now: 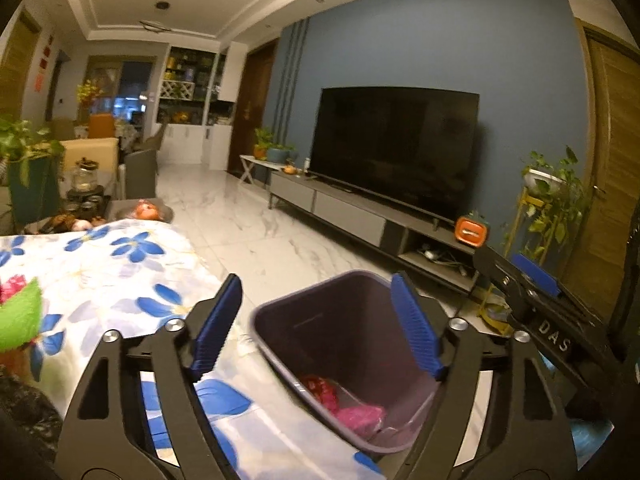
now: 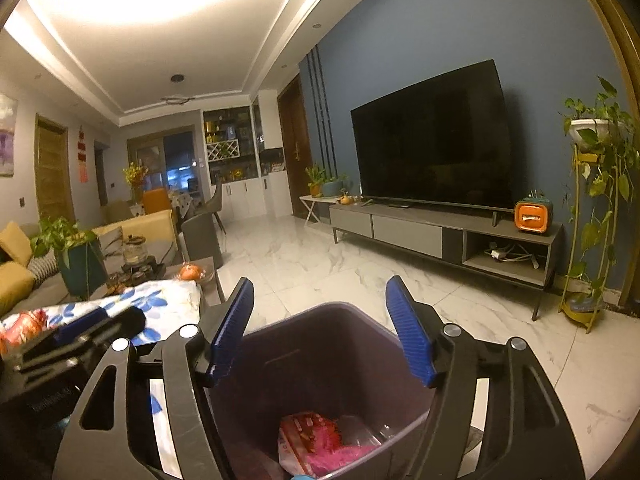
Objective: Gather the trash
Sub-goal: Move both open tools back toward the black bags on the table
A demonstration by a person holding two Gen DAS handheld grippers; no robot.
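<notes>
A dark purple trash bin (image 1: 344,320) stands on the floor beside the table and holds red and pink wrappers (image 1: 344,404). My left gripper (image 1: 320,328) is open above the table edge and the bin's rim, with nothing between its blue pads. My right gripper (image 2: 320,332) hangs open over the bin (image 2: 320,364), also empty; pink and red wrappers (image 2: 316,444) lie at the bin's bottom. The right gripper's body (image 1: 536,304) shows at the right of the left wrist view. A green and red piece (image 1: 18,312) lies on the flowered tablecloth (image 1: 120,264) at far left.
A long grey TV cabinet (image 2: 440,232) with a large television (image 2: 432,140) lines the blue wall. A plant stand (image 2: 588,236) is at the right. White marble floor (image 2: 360,272) spreads between. Jars, fruit and a potted plant (image 2: 72,256) crowd the table's far end.
</notes>
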